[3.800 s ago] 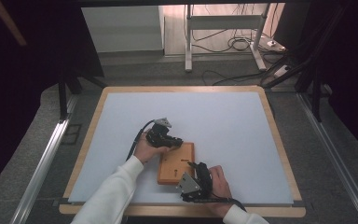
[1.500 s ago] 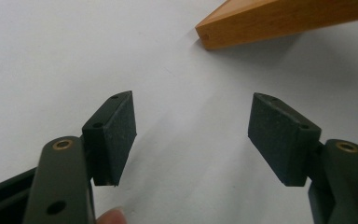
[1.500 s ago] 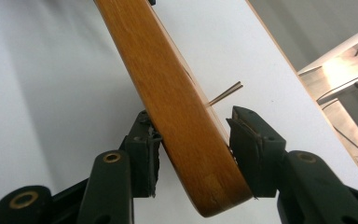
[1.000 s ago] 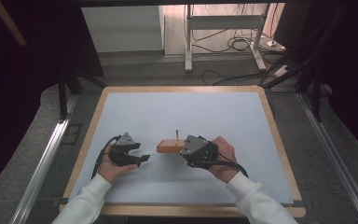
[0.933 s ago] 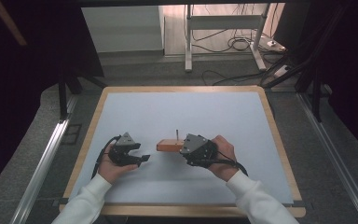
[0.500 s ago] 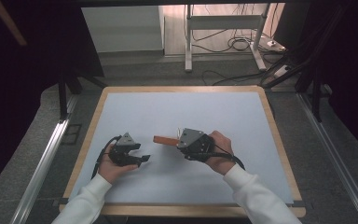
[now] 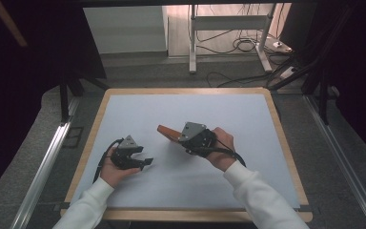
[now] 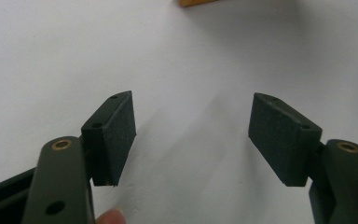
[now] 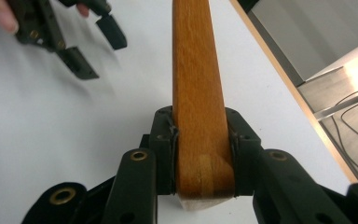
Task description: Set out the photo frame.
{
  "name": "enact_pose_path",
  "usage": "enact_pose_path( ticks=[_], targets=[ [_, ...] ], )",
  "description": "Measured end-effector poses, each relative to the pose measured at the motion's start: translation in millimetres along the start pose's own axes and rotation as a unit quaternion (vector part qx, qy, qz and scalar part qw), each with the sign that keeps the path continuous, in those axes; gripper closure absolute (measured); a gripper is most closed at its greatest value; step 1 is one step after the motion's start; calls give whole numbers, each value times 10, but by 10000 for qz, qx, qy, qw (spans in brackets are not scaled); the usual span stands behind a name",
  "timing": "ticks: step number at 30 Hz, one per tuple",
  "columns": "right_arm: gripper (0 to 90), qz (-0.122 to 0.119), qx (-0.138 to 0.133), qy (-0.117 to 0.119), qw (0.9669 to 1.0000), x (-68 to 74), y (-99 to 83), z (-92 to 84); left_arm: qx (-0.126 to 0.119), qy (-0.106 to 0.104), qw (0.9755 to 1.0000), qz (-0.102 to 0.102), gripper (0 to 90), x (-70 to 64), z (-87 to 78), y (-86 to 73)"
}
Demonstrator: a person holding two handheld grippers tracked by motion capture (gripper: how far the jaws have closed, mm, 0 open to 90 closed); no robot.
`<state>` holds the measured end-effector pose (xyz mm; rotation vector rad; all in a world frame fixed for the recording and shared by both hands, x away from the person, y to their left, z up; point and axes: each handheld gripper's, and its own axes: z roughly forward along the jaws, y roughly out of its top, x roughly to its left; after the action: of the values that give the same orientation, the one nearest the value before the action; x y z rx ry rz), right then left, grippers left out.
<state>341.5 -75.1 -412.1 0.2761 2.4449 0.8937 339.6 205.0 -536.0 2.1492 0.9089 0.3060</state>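
Note:
An orange-brown wooden board (image 7: 167, 133) juts to the left out of my right gripper (image 7: 183, 138), held clear above the white mat. In the right gripper view the board (image 9: 193, 70) runs away from the camera, and both pads of the right gripper (image 9: 203, 154) press on its sides. These jaws have just been closing, with the board between them. My left gripper (image 7: 145, 163) rests low on the mat at the left, open and with nothing between its fingers (image 8: 112, 135). It appears again in the right gripper view as the left gripper (image 9: 91, 46), beyond the board.
A wooden frame (image 7: 186, 90) borders the white mat (image 7: 228, 114). Metal rails run along both sides of the table. A white stand and loose cables sit on the floor behind. A corner of the board (image 8: 196, 2) shows at the top of the left gripper view.
The right gripper has shifted left and slightly up with the board, whose free end now tilts up off the mat. The left gripper has stayed put.

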Motion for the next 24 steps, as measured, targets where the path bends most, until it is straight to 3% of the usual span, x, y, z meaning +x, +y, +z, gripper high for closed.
enact_pose_path(
  ticks=[4,8,13,24],
  targets=[
    [693,229,-99,32,9997,-89,8,-7,-5,9,10000,14,313,6,0,-2],
    [692,232,-173,3,9996,-101,20,-44,-9,8,10000,1,313,7,2,-2],
    [692,294,-271,-9,9992,-70,22,-141,-10,22,10000,-27,313,6,2,-2],
    [692,352,-582,225,9974,16,58,-413,-5,44,10000,-30,313,6,2,-1]
  ],
)
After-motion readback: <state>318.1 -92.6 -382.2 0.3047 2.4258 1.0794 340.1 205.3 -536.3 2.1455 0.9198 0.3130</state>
